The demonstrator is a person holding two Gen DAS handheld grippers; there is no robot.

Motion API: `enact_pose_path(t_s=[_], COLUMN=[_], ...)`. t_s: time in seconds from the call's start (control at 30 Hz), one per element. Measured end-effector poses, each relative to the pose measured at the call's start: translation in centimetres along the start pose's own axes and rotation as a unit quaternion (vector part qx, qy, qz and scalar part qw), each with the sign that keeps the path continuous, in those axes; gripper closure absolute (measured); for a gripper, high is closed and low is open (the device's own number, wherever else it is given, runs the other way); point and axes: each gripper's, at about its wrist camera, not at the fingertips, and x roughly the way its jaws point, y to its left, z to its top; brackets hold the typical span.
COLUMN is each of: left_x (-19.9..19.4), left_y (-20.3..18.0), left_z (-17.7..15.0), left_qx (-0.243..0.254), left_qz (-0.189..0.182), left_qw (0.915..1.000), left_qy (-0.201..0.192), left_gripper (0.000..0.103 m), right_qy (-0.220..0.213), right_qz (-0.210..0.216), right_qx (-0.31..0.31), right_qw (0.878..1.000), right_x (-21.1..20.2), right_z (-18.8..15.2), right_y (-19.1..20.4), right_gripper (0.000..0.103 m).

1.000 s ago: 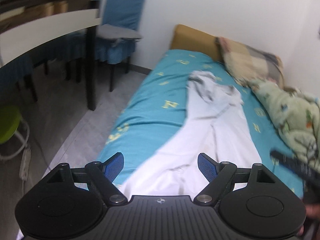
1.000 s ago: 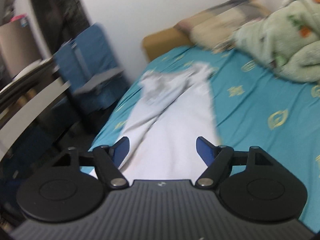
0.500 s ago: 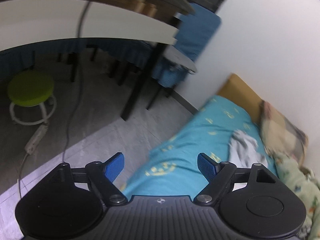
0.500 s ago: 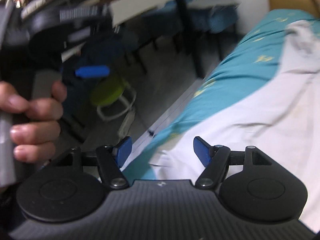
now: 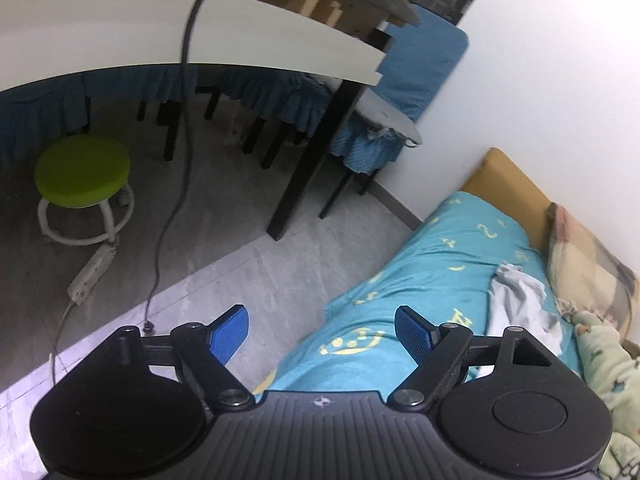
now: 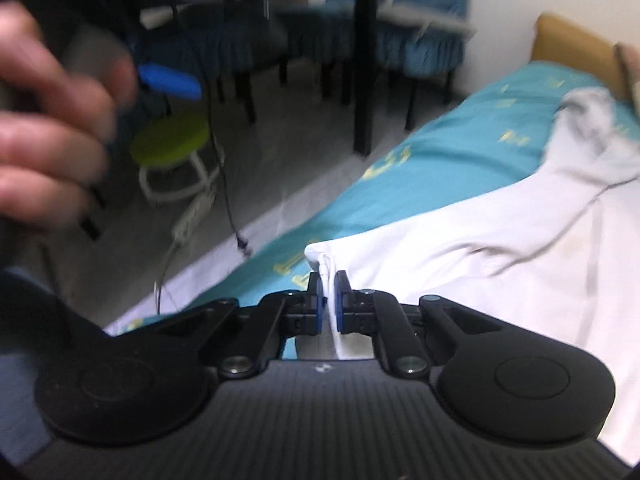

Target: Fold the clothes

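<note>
A white garment (image 6: 500, 240) lies spread along a bed with a turquoise sheet (image 6: 460, 140). My right gripper (image 6: 329, 292) is shut on the garment's near corner at the bed's side edge, and white cloth shows pinched between the blue pads. In the left wrist view only the garment's far crumpled end (image 5: 520, 296) shows, near the pillow. My left gripper (image 5: 322, 334) stands open with nothing between its fingers, over the bed's edge and the floor. A hand (image 6: 52, 120) holding the left gripper appears blurred at the left of the right wrist view.
A table (image 5: 160, 32) with a dark leg (image 5: 308, 160) stands left of the bed, with blue-covered chairs (image 5: 408, 80) behind it. A green stool (image 5: 82, 172), a power strip (image 5: 90, 272) and a cable lie on the floor. A pillow (image 5: 588, 264) and a green blanket (image 5: 612, 360) sit at the bed's far side.
The right gripper swung left to the garment's near corner and closed on it. The left gripper rolled and moved off the garment toward the bed's edge and floor, staying open.
</note>
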Motion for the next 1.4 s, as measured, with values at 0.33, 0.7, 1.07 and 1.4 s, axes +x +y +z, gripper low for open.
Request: enact_pose_path(t_s=[0.33, 0.7, 1.07, 1.4], left_x=[-1.2, -0.9, -0.4, 3.6], left_y=[-6.7, -12.8, -18.1, -19.2], left_z=[-5.7, -13.7, -20.3, -23.3], left_qx=[0.136, 0.259, 0.359, 0.37], left_qz=[-0.067, -0.12, -0.163, -0.119], left_qw=[0.9877, 0.952, 0.9115, 0.9089], left_qy=[0.036, 0.111, 0.117, 0.151], left_gripper=[0.021, 0.022, 0.029, 0.061], right_qy=[-0.078, -0.088, -0.153, -0.19], right_qz=[-0.035, -0.048, -0.158, -0.207], right_qx=[0.186, 0.352, 0.335, 0.353], right_qw=[0.979, 0.93, 0.916, 0.892], right_x=[-15.2, -17.9, -19.4, -20.7], right_z=[-5.6, -10.6, -10.7, -11.0], right_y=[-6.4, -11.2, -12.2, -13.5], right_gripper=[0.095, 0.041, 0.032, 0.032])
